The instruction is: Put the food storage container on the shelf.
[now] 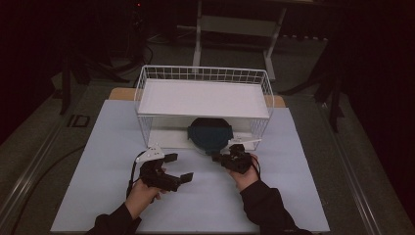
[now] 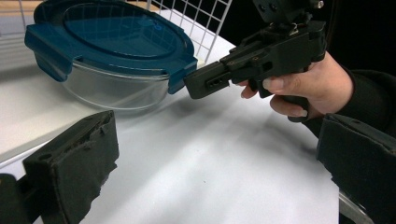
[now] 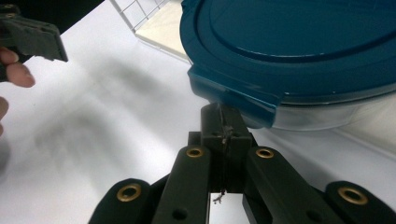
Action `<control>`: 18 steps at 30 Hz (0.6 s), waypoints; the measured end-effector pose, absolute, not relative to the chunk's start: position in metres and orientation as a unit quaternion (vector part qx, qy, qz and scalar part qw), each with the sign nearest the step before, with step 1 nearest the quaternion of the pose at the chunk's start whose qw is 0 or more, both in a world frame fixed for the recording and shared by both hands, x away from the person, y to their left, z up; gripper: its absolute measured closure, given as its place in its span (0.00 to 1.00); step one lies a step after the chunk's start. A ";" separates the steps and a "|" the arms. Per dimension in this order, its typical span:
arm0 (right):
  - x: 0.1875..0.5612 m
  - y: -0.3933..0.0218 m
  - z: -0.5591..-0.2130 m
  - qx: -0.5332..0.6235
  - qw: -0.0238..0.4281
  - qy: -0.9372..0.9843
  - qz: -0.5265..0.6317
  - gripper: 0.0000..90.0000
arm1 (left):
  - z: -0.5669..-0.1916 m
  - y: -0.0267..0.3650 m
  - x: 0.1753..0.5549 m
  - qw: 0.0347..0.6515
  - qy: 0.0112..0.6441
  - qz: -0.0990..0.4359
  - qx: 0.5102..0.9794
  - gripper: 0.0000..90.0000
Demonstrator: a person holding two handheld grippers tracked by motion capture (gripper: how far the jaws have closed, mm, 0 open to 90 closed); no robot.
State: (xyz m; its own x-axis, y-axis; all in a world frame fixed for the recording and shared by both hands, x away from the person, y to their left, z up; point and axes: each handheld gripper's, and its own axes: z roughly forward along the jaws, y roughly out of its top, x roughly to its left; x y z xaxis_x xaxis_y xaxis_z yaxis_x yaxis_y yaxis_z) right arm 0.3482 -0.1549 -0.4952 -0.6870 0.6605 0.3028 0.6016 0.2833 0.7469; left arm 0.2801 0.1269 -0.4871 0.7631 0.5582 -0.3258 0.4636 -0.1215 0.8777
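A round glass container with a dark blue clip-on lid (image 1: 210,134) sits on the lower level of a white wire rack (image 1: 203,73), at its open front. My right gripper (image 1: 215,156) is shut with nothing between its jaws. Its tips (image 3: 226,126) press against the underside of a lid clip (image 3: 238,100). In the left gripper view the same closed tips (image 2: 205,81) meet the clip of the container (image 2: 112,42). My left gripper (image 1: 178,167) stands open on the left, well short of the container, its wide-apart jaws (image 2: 215,163) holding nothing.
The rack carries a flat white shelf (image 1: 203,98) over the container. A pale sheet (image 1: 107,156) covers the table, with bare surface around both hands. Dark floor and a table frame (image 1: 235,29) lie beyond.
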 end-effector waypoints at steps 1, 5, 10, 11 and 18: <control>0.350 -0.154 -0.495 0.396 0.034 0.799 0.452 1.00 | -0.487 0.127 0.280 0.568 0.342 0.043 0.748 0.00; 0.356 -0.149 -0.494 0.392 0.040 0.802 0.450 1.00 | -0.488 0.127 0.280 0.567 0.341 0.043 0.748 0.00; 0.364 -0.145 -0.495 0.396 0.047 0.799 0.450 1.00 | -0.489 0.127 0.279 0.569 0.342 0.039 0.747 0.00; 0.365 -0.144 -0.495 0.397 0.047 0.799 0.450 1.00 | -0.489 0.127 0.279 0.568 0.342 0.040 0.747 0.00; 0.370 -0.141 -0.497 0.415 0.045 0.789 0.450 1.00 | -0.491 0.126 0.279 0.567 0.344 0.038 0.747 0.00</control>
